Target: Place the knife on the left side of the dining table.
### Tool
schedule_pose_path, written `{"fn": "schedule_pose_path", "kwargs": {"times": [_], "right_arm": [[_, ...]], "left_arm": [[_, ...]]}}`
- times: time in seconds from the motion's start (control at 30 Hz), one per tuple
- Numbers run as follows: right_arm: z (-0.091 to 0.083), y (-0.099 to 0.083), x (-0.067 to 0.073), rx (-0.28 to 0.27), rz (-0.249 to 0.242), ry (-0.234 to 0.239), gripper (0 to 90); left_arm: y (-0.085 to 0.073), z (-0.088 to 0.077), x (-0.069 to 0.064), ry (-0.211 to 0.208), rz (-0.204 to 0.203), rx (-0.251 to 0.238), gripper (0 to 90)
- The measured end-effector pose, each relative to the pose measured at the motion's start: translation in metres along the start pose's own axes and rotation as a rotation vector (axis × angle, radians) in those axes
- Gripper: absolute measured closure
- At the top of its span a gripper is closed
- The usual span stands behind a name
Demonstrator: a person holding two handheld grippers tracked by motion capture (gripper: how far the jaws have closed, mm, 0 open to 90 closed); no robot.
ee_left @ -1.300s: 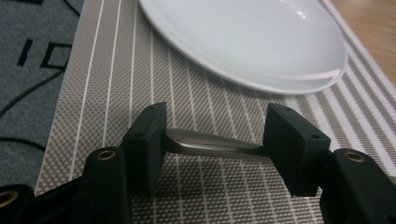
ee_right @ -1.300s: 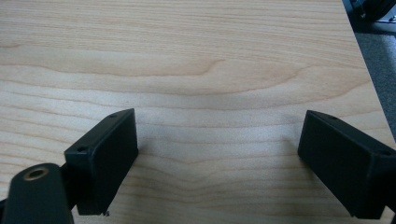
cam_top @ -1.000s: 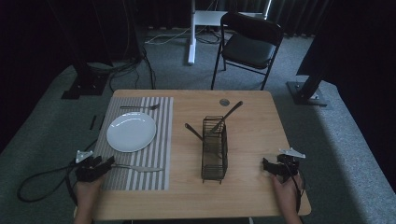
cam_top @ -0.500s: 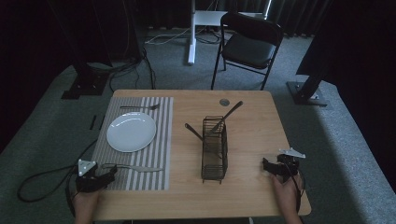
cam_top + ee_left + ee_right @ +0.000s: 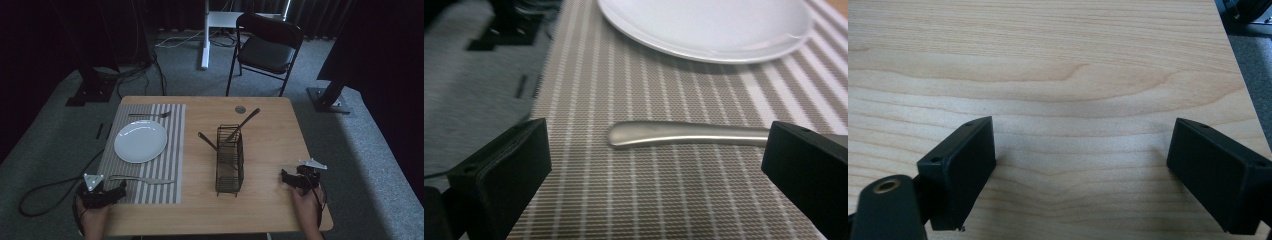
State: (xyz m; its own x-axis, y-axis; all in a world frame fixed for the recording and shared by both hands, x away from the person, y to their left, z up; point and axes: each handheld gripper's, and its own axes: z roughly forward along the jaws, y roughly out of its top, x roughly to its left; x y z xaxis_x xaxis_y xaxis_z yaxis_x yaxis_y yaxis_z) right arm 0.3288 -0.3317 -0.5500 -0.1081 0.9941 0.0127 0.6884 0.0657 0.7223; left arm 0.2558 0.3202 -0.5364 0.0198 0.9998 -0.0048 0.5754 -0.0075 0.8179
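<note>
My left gripper point(image 5: 120, 189) point(image 5: 659, 155) is open at the near left corner of the table. Its jaws have just been opening, and no pad touches anything. A metal utensil point(image 5: 142, 179) lies flat on the striped placemat point(image 5: 165, 150) just ahead of it. The rounded handle point(image 5: 684, 135) shows between the wide-spread jaws. A white plate point(image 5: 140, 141) point(image 5: 704, 25) sits farther up the mat. At the near right of the table my right gripper point(image 5: 285, 178) point(image 5: 1080, 165) is open over bare wood point(image 5: 1058, 75), holding nothing.
A black wire caddy point(image 5: 230, 162) with dark-handled utensils stands mid-table. A fork point(image 5: 150, 115) lies at the mat's far end. A small round disc point(image 5: 240, 109) sits near the far edge. Beyond the table are a black chair point(image 5: 267, 45) and floor cables point(image 5: 40, 192).
My left gripper has drawn back toward the near edge, away from the utensil, and its jaws have spread wider. The utensil stays on the mat. The right gripper has not moved.
</note>
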Motion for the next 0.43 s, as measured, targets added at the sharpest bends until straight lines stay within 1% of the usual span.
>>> {"fn": "schedule_pose_path", "kwargs": {"times": [0.07, 0.1, 0.13, 0.23, 0.27, 0.43], "right_arm": [[0.0000, 0.0000, 0.0000, 0.000, 0.000, 0.000, 11.5], [0.0000, 0.0000, 0.0000, 0.000, 0.000, 0.000, 11.5], [0.0000, 0.0000, 0.0000, 0.000, 0.000, 0.000, 11.5], [0.0000, 0.0000, 0.0000, 0.000, 0.000, 0.000, 11.5], [0.0000, 0.0000, 0.0000, 0.000, 0.000, 0.000, 11.5], [0.0000, 0.0000, 0.0000, 0.000, 0.000, 0.000, 11.5]], "left_arm": [[0.0005, -0.0008, 0.0005, 0.007, -0.007, -0.006, 0.0], [0.0004, -0.0011, 0.0008, 0.023, -0.013, -0.013, 0.0], [0.0004, -0.0011, 0.0015, 0.024, -0.013, -0.012, 0.0], [0.0000, 0.0000, 0.0031, 0.014, -0.025, -0.004, 0.0], [-0.0002, 0.0012, 0.0032, 0.002, -0.024, 0.003, 0.0], [-0.0001, 0.0032, 0.0015, -0.004, -0.008, 0.013, 0.0]]}}
